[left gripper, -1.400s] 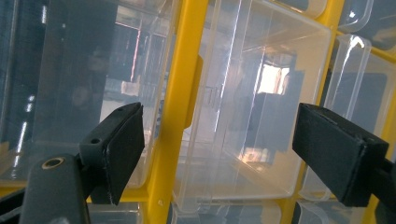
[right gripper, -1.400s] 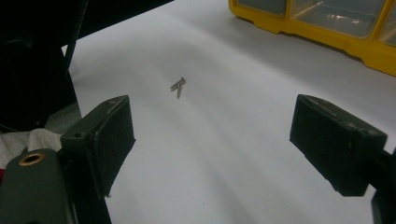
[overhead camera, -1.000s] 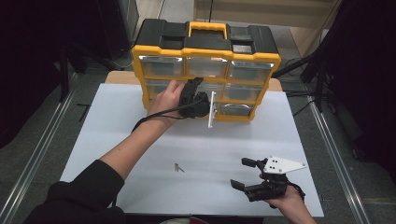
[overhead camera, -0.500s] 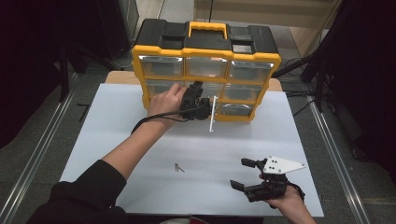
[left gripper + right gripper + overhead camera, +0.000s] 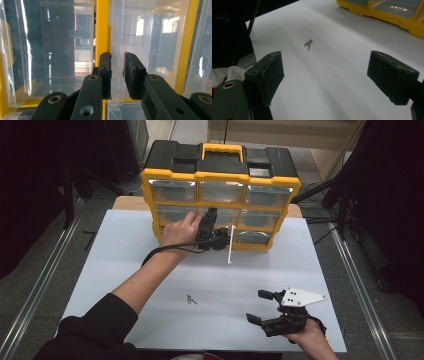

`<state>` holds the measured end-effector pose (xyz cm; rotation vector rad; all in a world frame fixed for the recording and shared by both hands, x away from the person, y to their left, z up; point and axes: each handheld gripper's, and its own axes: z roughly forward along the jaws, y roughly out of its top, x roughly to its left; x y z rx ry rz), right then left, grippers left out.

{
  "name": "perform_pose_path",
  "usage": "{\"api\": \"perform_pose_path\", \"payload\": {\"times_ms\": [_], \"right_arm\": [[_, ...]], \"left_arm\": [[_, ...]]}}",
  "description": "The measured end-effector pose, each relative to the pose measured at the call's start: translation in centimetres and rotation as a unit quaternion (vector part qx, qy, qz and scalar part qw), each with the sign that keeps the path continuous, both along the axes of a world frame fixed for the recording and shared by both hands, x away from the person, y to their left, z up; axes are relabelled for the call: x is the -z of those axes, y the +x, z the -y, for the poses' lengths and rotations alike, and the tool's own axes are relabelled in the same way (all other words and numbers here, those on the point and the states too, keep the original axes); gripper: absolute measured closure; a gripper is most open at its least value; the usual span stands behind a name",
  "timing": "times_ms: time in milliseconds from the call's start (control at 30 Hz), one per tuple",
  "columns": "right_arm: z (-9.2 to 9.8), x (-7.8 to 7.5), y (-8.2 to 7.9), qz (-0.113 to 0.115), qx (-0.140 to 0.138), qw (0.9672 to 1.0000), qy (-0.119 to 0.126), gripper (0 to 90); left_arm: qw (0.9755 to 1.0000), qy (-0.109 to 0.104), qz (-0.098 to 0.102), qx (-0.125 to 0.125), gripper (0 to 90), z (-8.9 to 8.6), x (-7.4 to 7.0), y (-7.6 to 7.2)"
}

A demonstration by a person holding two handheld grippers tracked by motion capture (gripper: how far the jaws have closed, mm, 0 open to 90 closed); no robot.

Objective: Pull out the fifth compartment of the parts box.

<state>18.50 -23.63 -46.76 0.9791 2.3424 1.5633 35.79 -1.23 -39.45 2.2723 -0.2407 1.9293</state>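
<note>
Two grippers at work on a white counter (image 5: 150, 255).

High view: yellow and black organizer (image 5: 220, 195) stands upright at the far edge of the counter, clear drawers facing the person. Left gripper (image 5: 216, 231) is up against the middle row of drawers, left hand (image 5: 181, 231) wrapped round its body, cable trailing back along the forearm. A thin white strip (image 5: 230, 245) hangs down in front of the bottom row, just right of the gripper. Right gripper (image 5: 261, 306) rests low at the near right of the counter, well apart from the organizer, held in the right hand (image 5: 306, 336). Two small screws (image 5: 190, 299) lie together on the bare counter between the forearms.

Left gripper view: fingers (image 5: 105, 72) have just been closing and now stand narrow, clamped on the clear tab of a drawer (image 5: 117, 62) beside the yellow divider (image 5: 102, 30). Tab sits between the pads, which press on it.

Right gripper view: fingers (image 5: 270, 72) spread wide, nothing between them. Screws (image 5: 308, 44) lie ahead on the counter (image 5: 342, 75), well apart from the pads. Organizer's yellow edge (image 5: 387, 17) sits at the top right.
</note>
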Motion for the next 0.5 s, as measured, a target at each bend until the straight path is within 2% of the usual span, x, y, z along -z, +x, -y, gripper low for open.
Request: {"api": "perform_pose_path", "payload": {"times_ms": [200,300,500], "right_arm": [[-0.02,0.01,-0.01,-0.001,0.0,1.0,0.0,14.5],[-0.04,0.01,-0.01,-0.002,0.001,1.0,0.0,14.6],[-0.06,0.02,-0.01,-0.001,0.001,1.0,-0.001,14.6]], "left_arm": [[1.0,0.004,-0.003,-0.004,76.9,0.14,-0.09,-0.19],[0.9998,-0.005,-0.018,-0.009,76.5,0.26,-0.43,-0.38],[0.9997,-0.003,-0.02,-0.01,76.6,0.29,-0.45,-0.7]]}}
